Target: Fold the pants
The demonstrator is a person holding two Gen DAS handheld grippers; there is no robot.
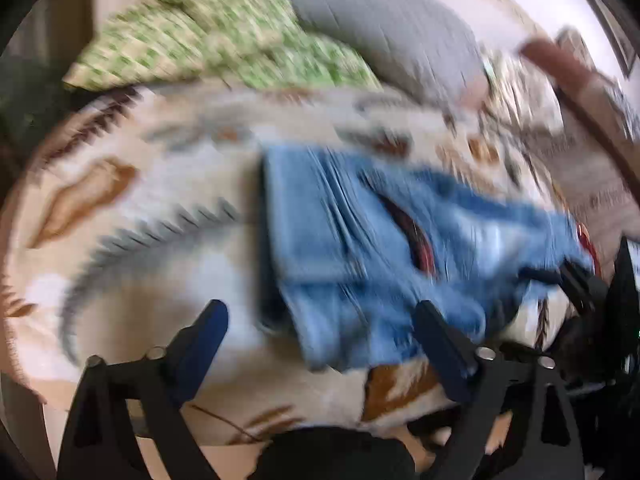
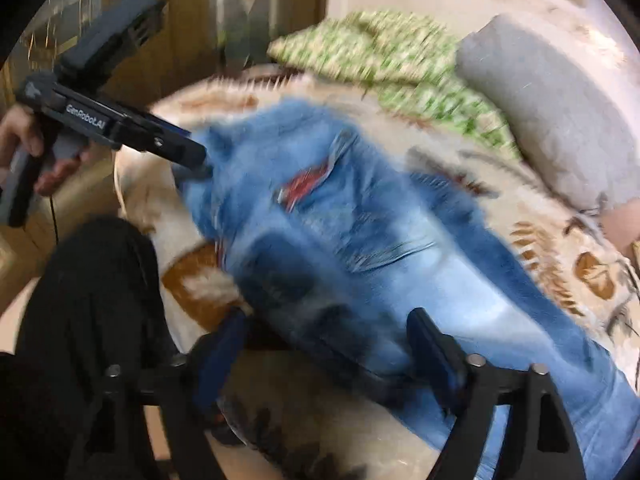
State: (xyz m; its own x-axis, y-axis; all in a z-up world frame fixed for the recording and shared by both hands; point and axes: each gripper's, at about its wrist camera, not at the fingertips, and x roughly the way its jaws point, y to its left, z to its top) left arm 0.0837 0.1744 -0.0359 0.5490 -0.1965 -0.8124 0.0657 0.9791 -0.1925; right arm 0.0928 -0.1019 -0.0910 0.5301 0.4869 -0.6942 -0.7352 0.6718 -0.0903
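The pants (image 2: 360,248), light blue denim, lie on a bed covered by a patterned bedspread (image 1: 120,208). In the right wrist view they run diagonally from upper left to lower right.

Handling judgement: denim is soft but fairly heavy and holds a crease. It drapes when lifted, does not slip readily and is not fragile. Suitable hold points are thick edges: the waistband, a hem, or a fold line, where both fingers can close on several layers.

Left gripper (image 1: 320,336): in its own view the fingers stand wide apart above the bedspread, with the near edge of the denim between them and nothing clamped. In the right wrist view its tip (image 2: 192,156) sits at the upper-left end of the pants; contact there cannot be confirmed.

Right gripper (image 2: 328,344): fingers wide apart, straddling the denim, not closed on it.

Limits of view: both views are motion-blurred. Waistband and hems cannot be told apart. A red patch (image 2: 306,184) shows through an opening in the denim; its nature is unclear. A green patterned cloth (image 2: 384,52) and a grey pillow (image 2: 552,112) lie beyond the pants. The lower-right end of the pants is cut off by the right-wrist frame edge.
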